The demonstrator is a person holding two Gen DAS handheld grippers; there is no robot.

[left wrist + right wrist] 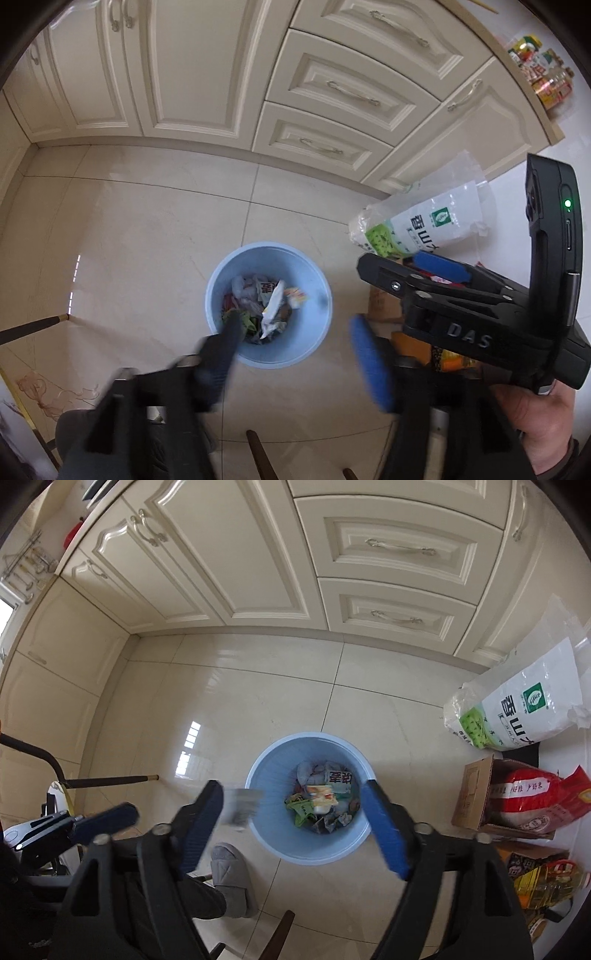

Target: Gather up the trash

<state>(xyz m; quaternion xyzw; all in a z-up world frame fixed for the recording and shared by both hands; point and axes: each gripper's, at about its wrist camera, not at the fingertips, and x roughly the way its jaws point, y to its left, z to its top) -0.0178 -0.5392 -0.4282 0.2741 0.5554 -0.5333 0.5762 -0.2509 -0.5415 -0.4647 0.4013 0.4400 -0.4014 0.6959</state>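
Observation:
A light blue bin [221, 280] stands on the tiled floor, partly filled with wrappers and crumpled paper; a white wrapper [273, 302] sticks up among them. My left gripper [295, 354] hangs over the bin's near rim, open, with nothing between its blurred fingers. My right gripper [295, 816] is open above the same bin [266, 775]. A blurred pale scrap [242, 806] is in the air just inside its left finger, over the bin's left rim, with no pad pressing on it. The right gripper [402, 264] also shows at the right of the left wrist view, in a hand.
Cream cabinets [258, 554] line the far side. Right of the bin lie a white rice bag [517, 709], a red rice bag [532, 797] in a cardboard box, and an oil bottle [546, 882]. A grey slipper [229, 878] and a dark pole [110, 781] are at the near left.

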